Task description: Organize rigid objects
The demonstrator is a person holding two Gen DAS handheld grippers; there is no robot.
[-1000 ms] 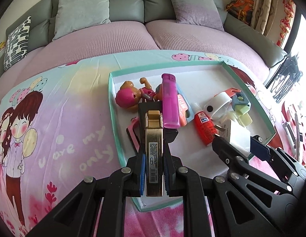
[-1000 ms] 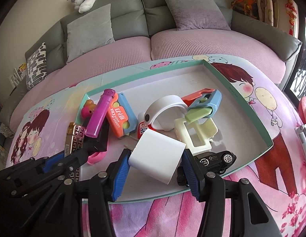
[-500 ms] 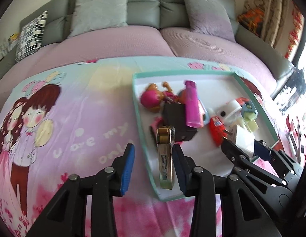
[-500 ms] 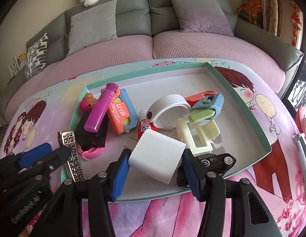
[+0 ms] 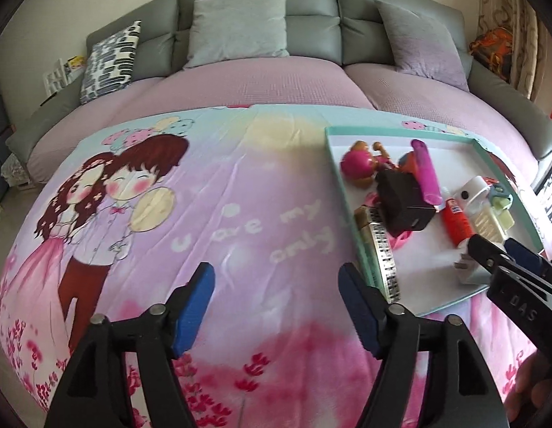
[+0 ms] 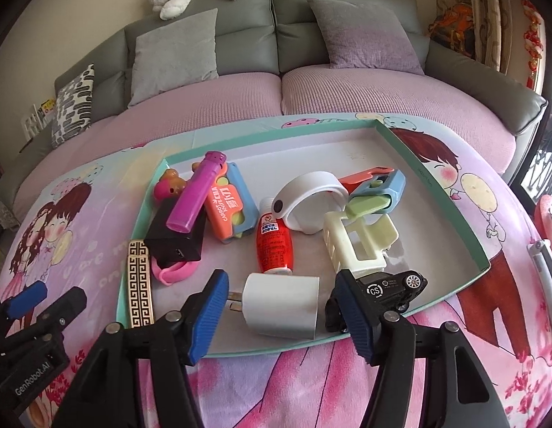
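While both tongs gape wide and hold nothing | left gripper (image 5: 276, 306) lower centre over the pink cartoon-print cloth (image 5: 240, 214) | gold key-pattern lighter (image 6: 139, 281) leaning on the shallow teal-rimmed tray (image 6: 454, 207) at lower left | right gripper (image 6: 279, 306) lower centre, astride the white plastic plug cube (image 6: 281, 306), not touching

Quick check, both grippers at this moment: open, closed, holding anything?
Left gripper: open, empty, over the printed blanket beside the tray.
Right gripper: open, straddling the white charger, which lies in the tray, not gripped.
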